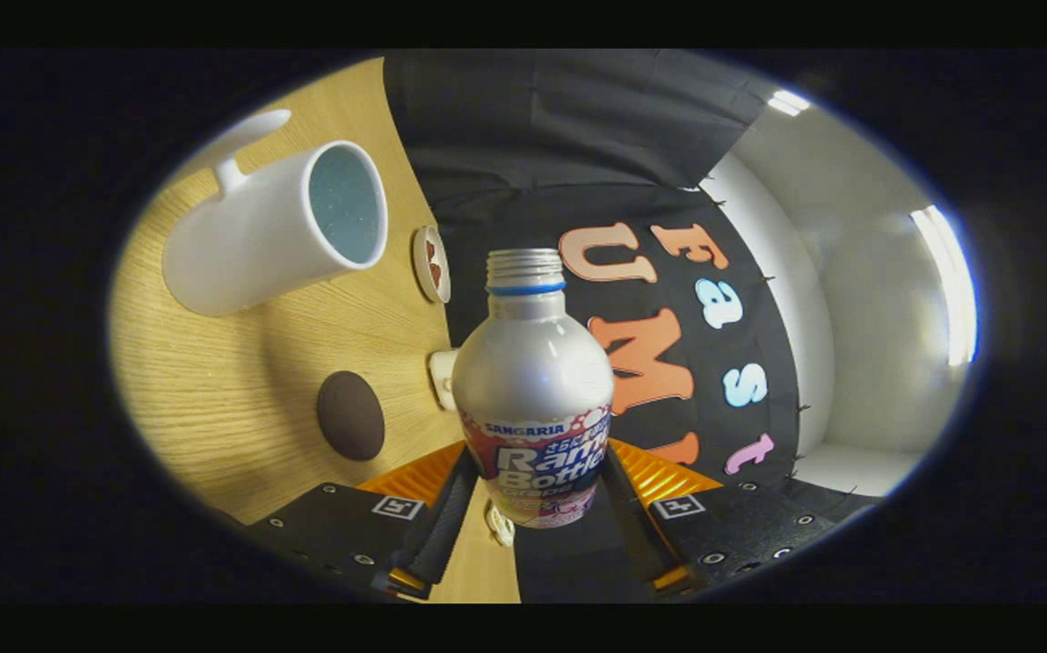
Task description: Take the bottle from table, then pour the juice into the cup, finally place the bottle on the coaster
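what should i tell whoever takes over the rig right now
Hand-held gripper: shut on the bottle, both fingers on its lower body.
Bottle: uncapped, lifted off the wooden table and rolled sideways, mouth not over the cup.
White cup: on the table, beyond and to one side of the bottle.
Dark round coaster: bare, near the fingers.
Done: pickup.
Left: pour, then set the bottle on the coaster.

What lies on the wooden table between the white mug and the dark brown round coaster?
In the gripper view, only bare wood grain separates the white mug from the dark brown round coaster. The gripper holds the silver bottle nearby.
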A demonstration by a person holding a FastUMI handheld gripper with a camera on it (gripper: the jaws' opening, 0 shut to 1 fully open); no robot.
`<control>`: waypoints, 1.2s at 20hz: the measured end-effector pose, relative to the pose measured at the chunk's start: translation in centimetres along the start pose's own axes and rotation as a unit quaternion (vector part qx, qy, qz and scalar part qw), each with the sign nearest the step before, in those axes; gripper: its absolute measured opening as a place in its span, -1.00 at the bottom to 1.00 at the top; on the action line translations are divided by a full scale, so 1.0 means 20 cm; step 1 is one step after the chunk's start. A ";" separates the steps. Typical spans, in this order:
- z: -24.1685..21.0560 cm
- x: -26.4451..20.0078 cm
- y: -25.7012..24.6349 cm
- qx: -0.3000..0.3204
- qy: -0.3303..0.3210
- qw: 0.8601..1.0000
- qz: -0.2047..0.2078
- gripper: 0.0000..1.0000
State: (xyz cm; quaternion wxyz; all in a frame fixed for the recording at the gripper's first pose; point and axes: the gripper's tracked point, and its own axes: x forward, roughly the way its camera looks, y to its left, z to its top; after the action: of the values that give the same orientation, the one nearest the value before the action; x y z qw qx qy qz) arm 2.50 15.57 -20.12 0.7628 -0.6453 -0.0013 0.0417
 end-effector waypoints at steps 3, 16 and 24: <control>0.01 -0.01 -0.01 -0.023 -0.008 1.000 -0.009 0.52; 0.10 -0.03 -0.02 -0.099 -0.044 0.994 -0.021 0.52; 0.12 -0.02 -0.06 -0.131 -0.056 0.990 -0.021 0.52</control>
State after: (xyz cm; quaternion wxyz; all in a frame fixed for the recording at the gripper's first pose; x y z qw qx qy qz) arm 2.06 17.71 -18.57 0.6710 -0.7362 -0.0630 0.0614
